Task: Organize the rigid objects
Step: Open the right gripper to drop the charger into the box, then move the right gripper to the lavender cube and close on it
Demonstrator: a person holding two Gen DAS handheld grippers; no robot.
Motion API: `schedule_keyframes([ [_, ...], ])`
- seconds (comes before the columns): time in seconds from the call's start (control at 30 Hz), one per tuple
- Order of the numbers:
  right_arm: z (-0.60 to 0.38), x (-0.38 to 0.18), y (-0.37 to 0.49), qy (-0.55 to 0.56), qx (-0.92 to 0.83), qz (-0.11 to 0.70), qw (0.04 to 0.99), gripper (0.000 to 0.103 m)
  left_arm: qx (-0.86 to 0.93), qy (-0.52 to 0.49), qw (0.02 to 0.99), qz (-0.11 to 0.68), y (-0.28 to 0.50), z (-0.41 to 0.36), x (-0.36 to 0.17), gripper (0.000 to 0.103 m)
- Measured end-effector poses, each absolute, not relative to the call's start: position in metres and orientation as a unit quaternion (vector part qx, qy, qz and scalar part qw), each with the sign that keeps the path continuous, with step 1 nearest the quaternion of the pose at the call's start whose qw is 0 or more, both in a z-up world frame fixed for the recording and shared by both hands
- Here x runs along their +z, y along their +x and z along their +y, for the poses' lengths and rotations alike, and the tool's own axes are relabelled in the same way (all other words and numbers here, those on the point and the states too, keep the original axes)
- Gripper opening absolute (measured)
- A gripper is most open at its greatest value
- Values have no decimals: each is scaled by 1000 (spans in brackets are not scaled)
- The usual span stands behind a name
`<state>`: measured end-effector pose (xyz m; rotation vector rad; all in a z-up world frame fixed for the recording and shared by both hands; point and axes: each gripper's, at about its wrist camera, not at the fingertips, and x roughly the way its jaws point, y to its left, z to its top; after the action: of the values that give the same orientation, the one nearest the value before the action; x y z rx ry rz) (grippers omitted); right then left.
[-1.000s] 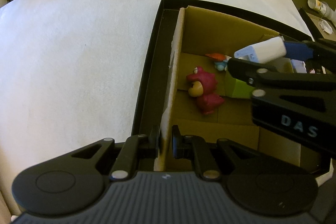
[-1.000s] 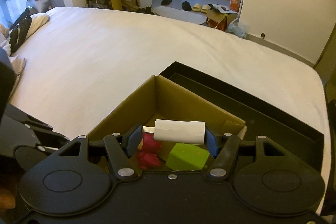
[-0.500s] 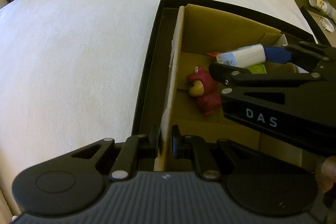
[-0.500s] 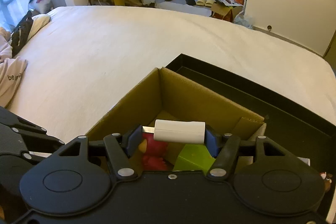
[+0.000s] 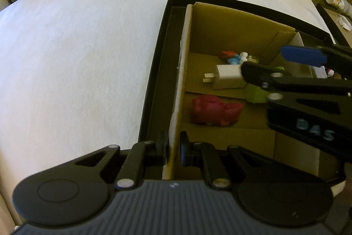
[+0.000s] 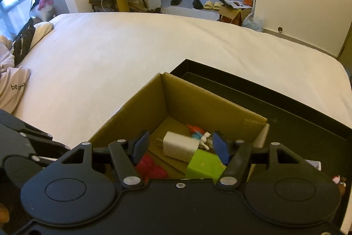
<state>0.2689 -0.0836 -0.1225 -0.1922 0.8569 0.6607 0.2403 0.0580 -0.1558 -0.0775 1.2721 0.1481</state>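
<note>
On the near part of the cardboard box (image 6: 187,102) floor lies the white charger (image 6: 180,145), light, stiff and slick, best pinched across its flat sides, under the wide-open right gripper (image 6: 179,145), while the left gripper (image 5: 173,148) clamps the box's left wall.

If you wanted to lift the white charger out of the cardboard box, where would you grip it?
Grip the white charger across its blocky body's two flat long sides, coming from above. It lies on its side with prongs pointing toward the box wall; the green block crowds its far end.
</note>
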Motion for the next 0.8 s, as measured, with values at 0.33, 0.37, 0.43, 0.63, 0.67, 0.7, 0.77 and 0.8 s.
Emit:
schedule_keyframes([
  [0.33,-111,-108,260,-74,293,401,865,63,73,-29,800,595,242,55,-158,11],
  [0.37,-114,-106,259,-74,292,400,865,63,73,-28,800,595,242,54,-158,11],
  [0.43,-117,-105,258,-73,289,400,867,63,74,-25,799,596,242,53,-158,11],
  [0.63,-130,-106,255,-72,280,403,868,63,77,-21,799,596,242,50,-158,11],
  [0.67,-132,-106,255,-72,278,403,869,63,78,-20,799,597,242,50,-158,11],
  [0.7,-135,-107,254,-71,276,403,870,64,78,-20,798,597,242,49,-158,11],
  [0.77,-140,-107,254,-69,271,402,872,65,79,-18,798,597,243,49,-159,11],
  [0.8,-144,-106,254,-68,268,402,873,66,80,-16,798,598,243,48,-159,11],
])
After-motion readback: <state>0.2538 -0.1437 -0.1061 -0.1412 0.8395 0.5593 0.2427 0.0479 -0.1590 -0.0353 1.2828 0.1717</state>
